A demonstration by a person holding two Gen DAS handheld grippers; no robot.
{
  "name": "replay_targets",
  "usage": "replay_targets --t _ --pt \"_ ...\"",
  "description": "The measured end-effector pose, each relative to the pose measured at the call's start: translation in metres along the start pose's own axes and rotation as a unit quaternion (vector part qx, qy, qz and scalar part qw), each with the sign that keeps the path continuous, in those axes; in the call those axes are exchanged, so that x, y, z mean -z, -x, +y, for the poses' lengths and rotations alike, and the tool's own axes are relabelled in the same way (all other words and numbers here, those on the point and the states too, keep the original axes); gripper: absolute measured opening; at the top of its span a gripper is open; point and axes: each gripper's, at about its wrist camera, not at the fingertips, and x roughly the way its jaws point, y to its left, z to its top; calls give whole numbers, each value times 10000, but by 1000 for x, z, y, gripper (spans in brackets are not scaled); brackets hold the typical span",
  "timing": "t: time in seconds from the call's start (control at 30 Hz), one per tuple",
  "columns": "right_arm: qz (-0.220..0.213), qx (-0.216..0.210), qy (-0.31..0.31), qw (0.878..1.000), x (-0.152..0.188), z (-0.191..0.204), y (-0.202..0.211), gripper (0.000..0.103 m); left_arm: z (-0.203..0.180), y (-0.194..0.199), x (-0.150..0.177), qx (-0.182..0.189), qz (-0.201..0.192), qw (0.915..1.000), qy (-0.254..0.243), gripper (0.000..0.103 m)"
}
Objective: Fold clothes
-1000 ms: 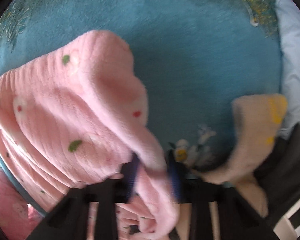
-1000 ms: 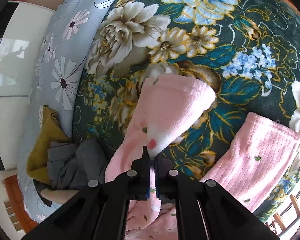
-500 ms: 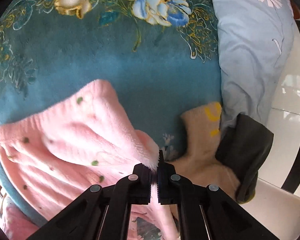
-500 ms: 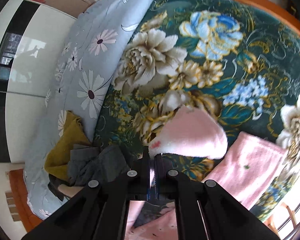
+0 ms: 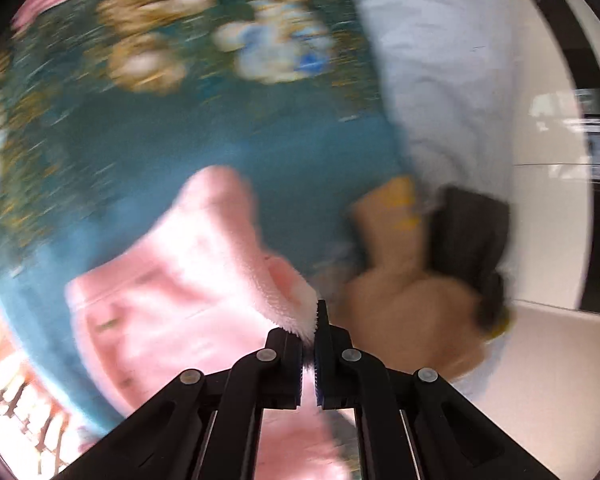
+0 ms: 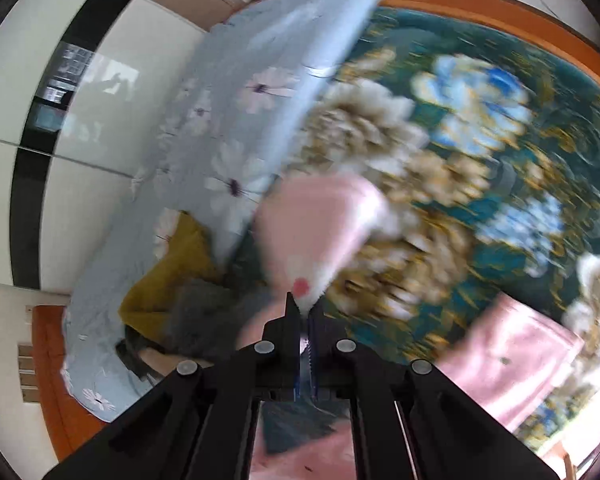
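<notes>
Compared with half a second ago, both views now sit higher and further back over the bed, and both are smeared by motion. The left tool (image 5: 309, 330) is clenched on a fluffy corner of the pink garment (image 5: 172, 288), which hangs lifted from that corner while the rest drapes down onto the teal floral blanket (image 5: 148, 132). The right tool (image 6: 306, 322) pinches another pink corner, the one with a red dot, and more of the pale blue daisy sheet (image 6: 260, 92) and the white wardrobe doors (image 6: 84, 92) shows than before.

In the left wrist view, a tan garment (image 5: 396, 280) and a dark grey garment (image 5: 468, 236) lie close to the right of the held corner, at the blanket's edge where it meets the sheet. In the right wrist view, a mustard garment (image 6: 168, 276) lies on the sheet to the left. The blanket's flowered middle lies open beyond the pink fabric, out to the orange bed frame (image 6: 500, 12).
</notes>
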Motion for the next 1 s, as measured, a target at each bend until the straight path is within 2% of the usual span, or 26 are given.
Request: replay_targets --t 0.1,0.2,0.3,0.33,0.53,0.6,0.7,0.83,1.0 --pt "340 521 -280 9977 34 -46 -13 3 56 -20 20 -601 119 9972 419 4" --pt "662 879 -603 9921 65 -83 -26 3 89 -29 33 -917 160 9926 785 4" --pt "840 1137 -502 9887 80 -93 -32 3 86 -22 36 -836 92 9937 740 4" --pt "804 1103 -505 9894 81 -93 -30 3 80 -18 35 -748 53 9951 649 4" --pt "387 520 -104 9978 64 -67 0 3 30 24 33 -13 -245 9996 -162 4" --pt "166 304 165 9993 64 -57 19 3 31 33 40 -10 -325 9988 -368 4" --pt "73 344 191 9992 80 -77 33 3 64 21 48 -440 -192 9987 -164 4" --pt "620 1013 -327 9924 109 -136 6 3 107 -11 60 -1312 52 9911 232 4" --pt "1042 1416 -807 9811 128 -179 -31 5 115 -28 70 -1813 70 9831 246 4"
